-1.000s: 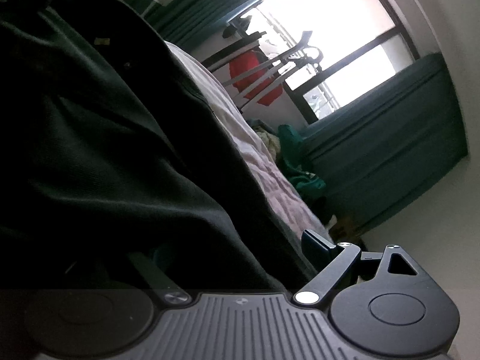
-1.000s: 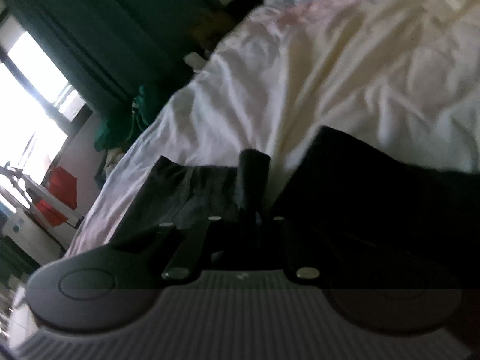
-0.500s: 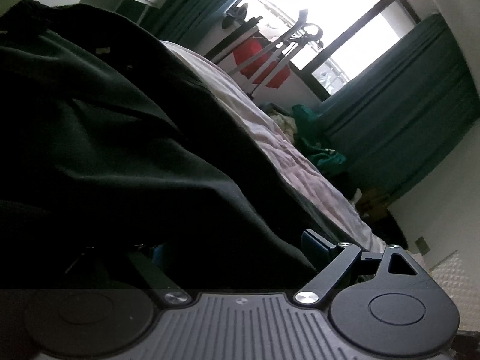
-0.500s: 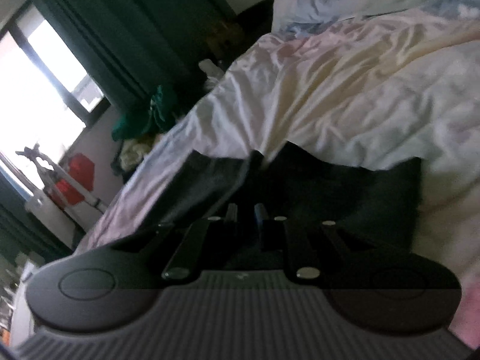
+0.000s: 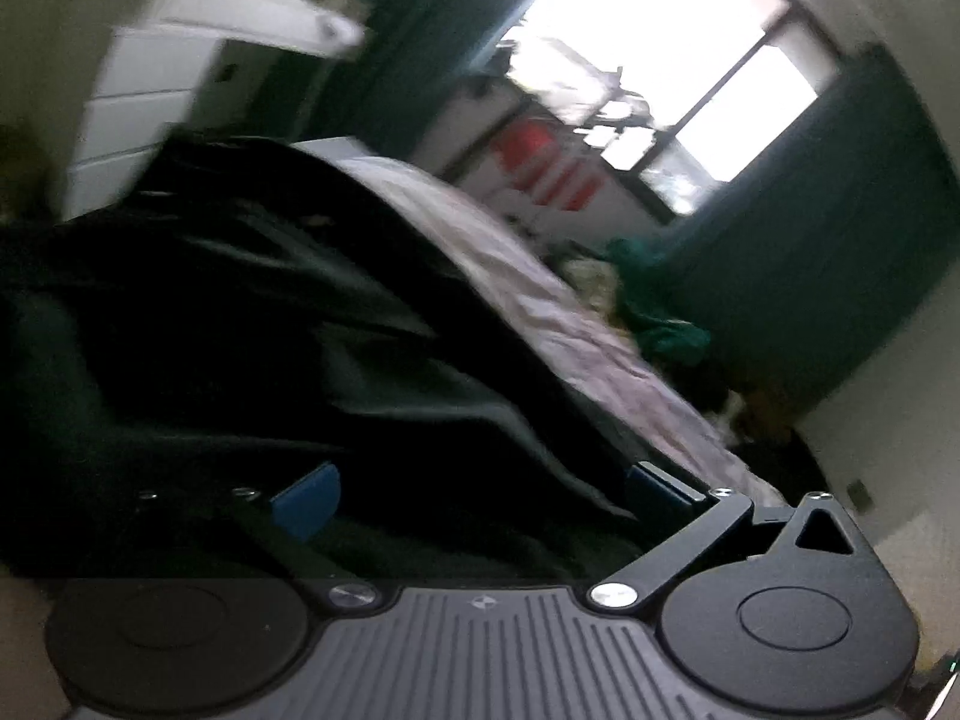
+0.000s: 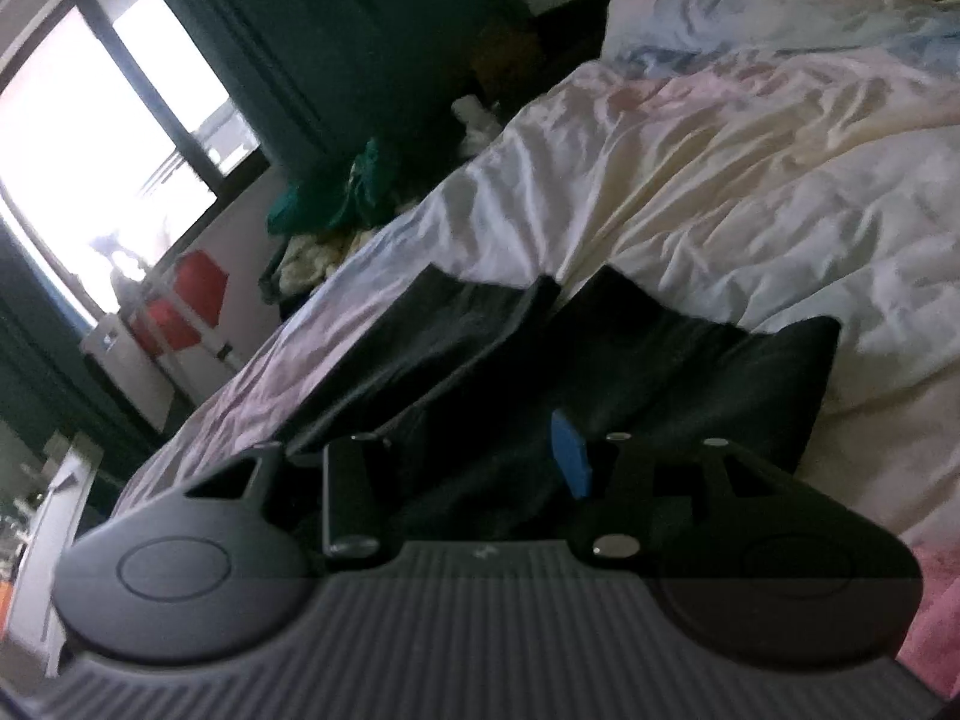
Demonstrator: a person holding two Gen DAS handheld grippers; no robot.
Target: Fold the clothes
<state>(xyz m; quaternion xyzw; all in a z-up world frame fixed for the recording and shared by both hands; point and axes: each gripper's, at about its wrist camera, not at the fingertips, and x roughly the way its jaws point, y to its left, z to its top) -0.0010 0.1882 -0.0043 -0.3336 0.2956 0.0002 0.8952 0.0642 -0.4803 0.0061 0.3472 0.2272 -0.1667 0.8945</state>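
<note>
— While we look along the left gripper (image 5: pixel 480 492), its jaws have just been opening and stand wide; the dark garment (image 5: pixel 252 324) lies loose between the blue pads (image 5: pixel 306 501), heaped on the bed (image 5: pixel 558 324).

— From the right gripper (image 6: pixel 462 450), jaws have just been opening too, parted, pressing nothing. The garment (image 6: pixel 690 372) lies flat, doubled over, on the pale sheet (image 6: pixel 750 180).

— So we judge a fold just released; next we need a fresh edge to grasp.

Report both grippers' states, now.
Left gripper: open, jaws just widened, over the dark garment, not gripping it.
Right gripper: open, jaws just opened; garment released.
</note>
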